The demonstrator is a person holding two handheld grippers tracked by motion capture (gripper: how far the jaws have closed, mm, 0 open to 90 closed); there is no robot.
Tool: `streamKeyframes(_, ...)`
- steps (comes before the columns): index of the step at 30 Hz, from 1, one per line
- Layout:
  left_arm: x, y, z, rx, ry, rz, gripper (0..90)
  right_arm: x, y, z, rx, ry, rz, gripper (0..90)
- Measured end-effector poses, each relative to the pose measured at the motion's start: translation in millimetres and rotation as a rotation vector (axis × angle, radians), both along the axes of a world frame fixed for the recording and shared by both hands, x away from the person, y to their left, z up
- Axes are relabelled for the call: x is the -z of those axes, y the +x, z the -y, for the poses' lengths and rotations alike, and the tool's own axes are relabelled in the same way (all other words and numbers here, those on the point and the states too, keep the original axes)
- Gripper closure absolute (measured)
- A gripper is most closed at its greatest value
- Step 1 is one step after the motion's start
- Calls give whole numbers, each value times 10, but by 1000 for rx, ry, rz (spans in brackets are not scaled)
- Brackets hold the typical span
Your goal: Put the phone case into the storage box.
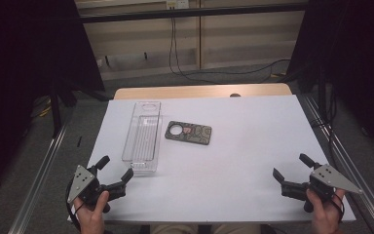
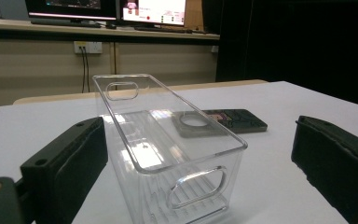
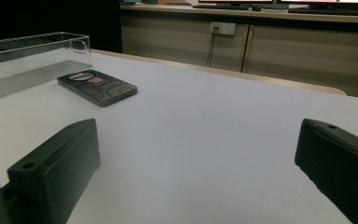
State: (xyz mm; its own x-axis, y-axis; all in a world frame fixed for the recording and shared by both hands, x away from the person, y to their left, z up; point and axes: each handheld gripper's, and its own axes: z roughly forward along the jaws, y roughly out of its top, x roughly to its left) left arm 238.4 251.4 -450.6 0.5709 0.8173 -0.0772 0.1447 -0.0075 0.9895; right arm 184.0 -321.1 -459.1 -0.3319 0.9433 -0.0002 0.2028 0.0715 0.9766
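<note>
A long clear plastic bin (image 1: 142,137) stands on the white table cover, left of centre, its near end with a handle slot facing my left gripper (image 1: 115,168). That gripper is open at the table's near left, a short way from the bin (image 2: 168,140), jaws wide apart with nothing between them. A dark patterned phone case (image 1: 188,133) with a round camera hole lies flat just right of the bin, also seen as the case (image 2: 223,122) and the case (image 3: 97,87). My right gripper (image 1: 290,167) is open at the near right, far from both, empty.
The white cover (image 1: 253,146) spans the wooden table (image 1: 199,91); its middle and right are bare. Metal rails (image 1: 41,170) run along both sides. Cables hang at the back wall (image 1: 175,48), and monitors (image 2: 154,10) sit on a far desk.
</note>
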Motion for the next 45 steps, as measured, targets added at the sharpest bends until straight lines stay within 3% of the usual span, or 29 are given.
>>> streamKeyframes(8, 2, 24, 10, -1, -1, -10, 36, 11, 7, 5, -16, 2, -26, 0)
streamKeyframes(14, 10, 40, 34, 2, -8, -16, 36, 47, 47, 1, 9, 38, -49, 3)
streamKeyframes(23, 2, 0, 0, 4, -10, -11, 36, 46, 48, -72, -61, 3, -54, 0)
streamKeyframes(31, -8, -33, 2, 10, -21, -2, 36, 44, 124, -200, -109, -9, -84, 0)
streamKeyframes(40, -5, -36, 18, 16, -7, -15, 36, 32, 211, -296, -191, -24, -124, 1)
streamKeyframes(45, -10, -45, 30, 15, -9, -11, 36, 24, 252, -323, -201, -38, -128, 7)
